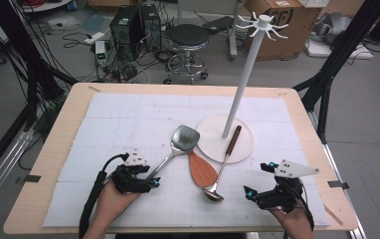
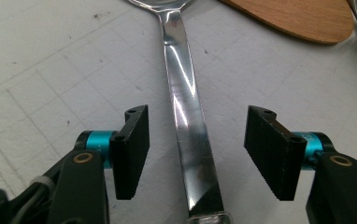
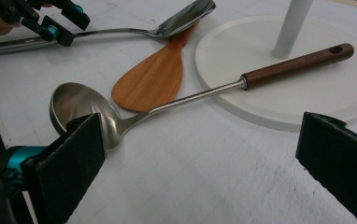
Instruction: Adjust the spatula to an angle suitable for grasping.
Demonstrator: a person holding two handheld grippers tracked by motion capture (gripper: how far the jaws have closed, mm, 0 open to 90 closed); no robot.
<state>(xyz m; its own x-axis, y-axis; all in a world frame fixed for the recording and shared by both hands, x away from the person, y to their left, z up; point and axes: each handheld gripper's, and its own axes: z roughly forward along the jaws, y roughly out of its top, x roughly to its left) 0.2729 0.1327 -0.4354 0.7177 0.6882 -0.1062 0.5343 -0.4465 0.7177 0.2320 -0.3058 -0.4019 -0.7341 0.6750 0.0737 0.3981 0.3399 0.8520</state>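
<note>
High view, table covered in white matting: 3 utensils lie in a loose fan at centre; your left gripper [image 1: 154, 182] sits at the near end of the steel spatula [image 1: 177, 145], whose blade points far and right toward the white stand base [image 1: 242, 144]; your right gripper [image 1: 247, 191] rests near right, just beside the ladle [image 1: 221, 167].

Left gripper view: spatula handle [image 2: 188, 126] runs straight up between your 2 pads [image 2: 133, 149]; jaws partly closed, a clear gap on each side, no contact yet; you have lined the jaws square across the flat handle, probably so the ribbed faces can bite its narrow edges and not slip; nothing is clamped.

Right gripper view: your right jaws stand wide apart and empty; ladle bowl [image 3: 76, 109] lies just behind the left pad, its wooden grip [image 3: 298, 63] propped on the stand base, so the shaft slopes up off the table; wooden spatula [image 3: 153, 79] lies under the steel blade and beside the ladle shaft.

Judgement: the stand's hooks [image 1: 263, 22] suggest hanging is the aim; you grip the spatula low on the handle, which leaves the blade end free; watch the wooden spatula, since lifting the steel blade may drag it.
</note>
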